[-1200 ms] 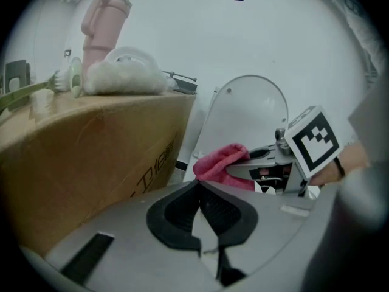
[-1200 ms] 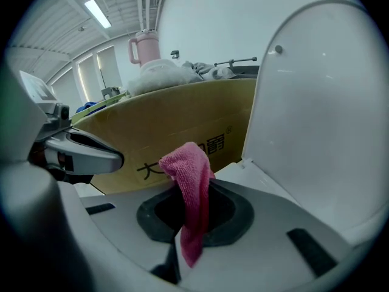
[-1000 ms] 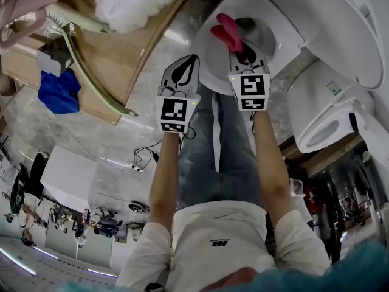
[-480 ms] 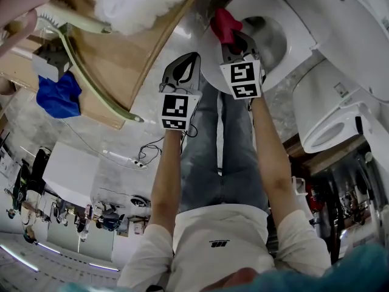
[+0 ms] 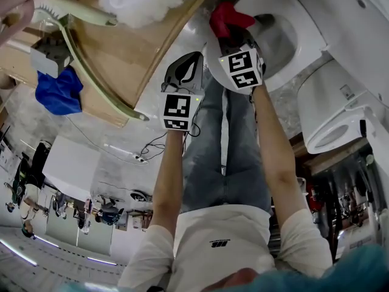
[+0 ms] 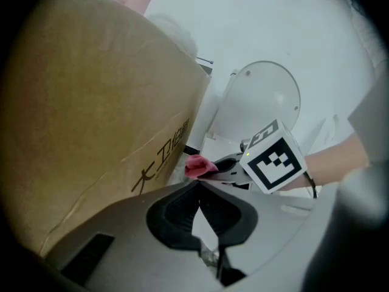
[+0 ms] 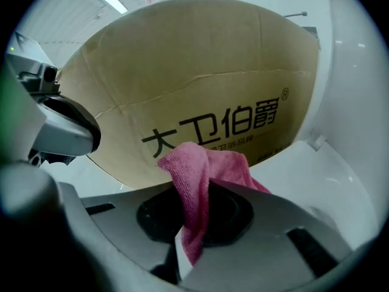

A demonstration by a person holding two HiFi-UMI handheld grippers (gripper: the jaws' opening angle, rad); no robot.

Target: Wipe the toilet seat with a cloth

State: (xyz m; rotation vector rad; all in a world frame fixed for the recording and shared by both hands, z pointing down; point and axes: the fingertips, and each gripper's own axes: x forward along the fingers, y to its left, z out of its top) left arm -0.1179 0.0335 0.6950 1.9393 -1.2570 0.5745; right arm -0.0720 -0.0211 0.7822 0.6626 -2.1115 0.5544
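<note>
Right claw (image 5: 230, 36) clamped on pink cloth (image 5: 227, 17) at toilet seat (image 5: 302, 18); left claw (image 5: 193, 56) closed and empty.

The right claw's (image 7: 194, 224) 2 jaws pinch a fold of the pink cloth (image 7: 200, 169), and the rest bunches up past the tips. The cloth sits over the rim of the toilet seat (image 7: 316, 181) on the side nearest the cardboard box (image 7: 200, 78); contact with the seat cannot be confirmed. In the left gripper view, the left claw (image 6: 199, 190) has its jaw tips together with nothing between them. It is held off the seat, beside the right claw and next to the cardboard box (image 6: 91, 102). Ahead of it are the pink cloth (image 6: 196, 166) and the raised toilet lid (image 6: 261, 102). A second toilet (image 5: 340, 114) stands at the right of the head view.
</note>
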